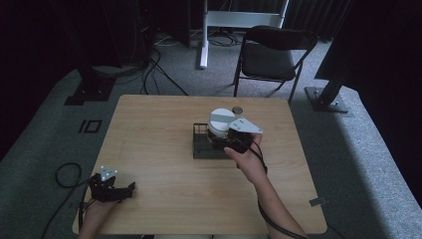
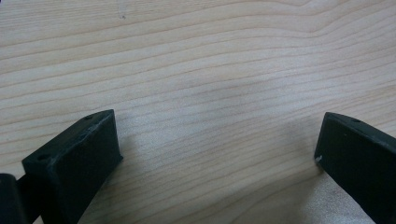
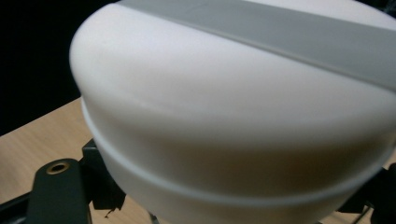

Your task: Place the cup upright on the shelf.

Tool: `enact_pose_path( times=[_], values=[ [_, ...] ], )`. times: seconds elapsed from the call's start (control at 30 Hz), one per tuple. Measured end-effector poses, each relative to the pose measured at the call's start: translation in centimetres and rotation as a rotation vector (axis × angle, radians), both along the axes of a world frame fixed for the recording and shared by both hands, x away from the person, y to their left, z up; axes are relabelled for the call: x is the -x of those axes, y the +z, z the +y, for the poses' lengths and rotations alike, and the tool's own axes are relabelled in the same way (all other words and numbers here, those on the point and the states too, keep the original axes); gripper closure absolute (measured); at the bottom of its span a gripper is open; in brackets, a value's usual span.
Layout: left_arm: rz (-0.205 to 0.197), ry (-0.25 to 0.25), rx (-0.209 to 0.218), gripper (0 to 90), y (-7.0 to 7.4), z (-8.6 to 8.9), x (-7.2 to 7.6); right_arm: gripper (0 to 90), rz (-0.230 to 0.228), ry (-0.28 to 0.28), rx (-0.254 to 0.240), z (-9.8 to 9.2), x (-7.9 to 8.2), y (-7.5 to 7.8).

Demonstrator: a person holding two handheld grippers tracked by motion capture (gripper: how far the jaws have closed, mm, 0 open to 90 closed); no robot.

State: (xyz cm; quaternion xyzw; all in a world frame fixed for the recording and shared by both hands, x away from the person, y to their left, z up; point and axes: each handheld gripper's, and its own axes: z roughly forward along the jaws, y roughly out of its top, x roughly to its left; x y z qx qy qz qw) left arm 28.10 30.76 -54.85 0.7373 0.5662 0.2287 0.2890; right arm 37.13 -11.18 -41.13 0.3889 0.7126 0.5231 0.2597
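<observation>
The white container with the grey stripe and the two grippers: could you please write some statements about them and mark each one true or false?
1. The white container sits at the black wire rack near the middle of the table. True.
2. The left gripper is closed on a cup. False: its fingers stand wide apart over bare wood and hold nothing.
3. The right gripper is at the white container. True: in the right gripper view the container is very close.
4. The white container is plain, with no marking. False: a grey stripe runs across its top.
5. A folding chair stands on the floor beyond the table. True.
</observation>
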Motion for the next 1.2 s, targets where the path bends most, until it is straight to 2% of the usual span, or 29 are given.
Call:
enact_pose_path(
  times=[0.23, 0.33, 0.6, 0.97, 1.2],
  values=[
    [0.000, 0.000, 0.001, 0.2, 0.0, 0.0, 0.0, 18.5, 0.019, -0.061, -0.008, -0.9, -1.4, -0.7],
    [0.000, 0.000, 0.000, 0.2, 0.0, 0.0, 0.0, 18.5, 0.026, -0.086, 0.015, -1.1, -1.9, -1.3],
    [-0.001, 0.000, 0.001, 0.1, 0.0, 0.0, 0.0, 18.4, 0.062, -0.142, 0.036, -1.4, -3.7, -2.5],
    [-0.001, 0.000, 0.001, 0.2, 0.0, 0.0, 0.0, 18.5, 0.136, -0.164, 0.055, -0.4, -4.7, -4.0],
    [0.000, 0.000, 0.000, 0.2, 0.0, 0.0, 0.0, 18.5, 0.161, -0.164, 0.061, -0.1, -4.9, -4.5]
  ],
)
